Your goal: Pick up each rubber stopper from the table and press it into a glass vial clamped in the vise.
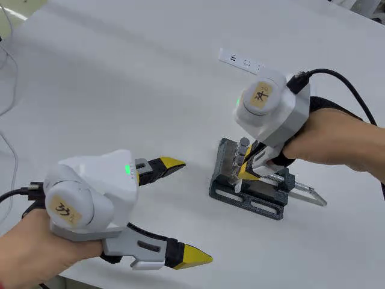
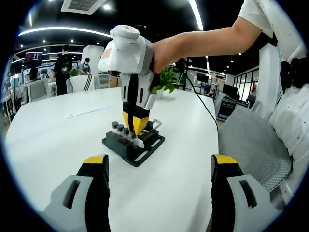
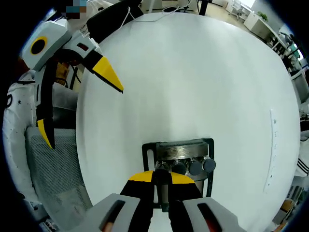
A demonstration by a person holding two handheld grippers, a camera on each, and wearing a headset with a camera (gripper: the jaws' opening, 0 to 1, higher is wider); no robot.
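Observation:
A dark vise (image 1: pixel 224 191) (image 2: pixel 123 147) (image 3: pixel 147 151) stands on the white table and clamps a row of several glass vials (image 1: pixel 240 158) (image 2: pixel 139 142) capped with grey rubber stoppers (image 2: pixel 119 127) (image 3: pixel 195 167). My right gripper (image 1: pixel 246 173) (image 2: pixel 133 126) (image 3: pixel 161 178) points down onto the end vial of the row. Its yellow tips are drawn together on a grey stopper (image 3: pixel 161 167) there. My left gripper (image 1: pixel 183 211) (image 2: pixel 159 162) (image 3: pixel 77 99) hovers left of the vise, wide open and holding nothing.
A white power strip (image 1: pixel 240 59) (image 2: pixel 89 111) (image 3: pixel 272 145) lies on the far side of the table. The vise's screw handle (image 1: pixel 308 192) sticks out to the right. A grey chair (image 2: pixel 251 140) stands at the table's edge. People stand in the background.

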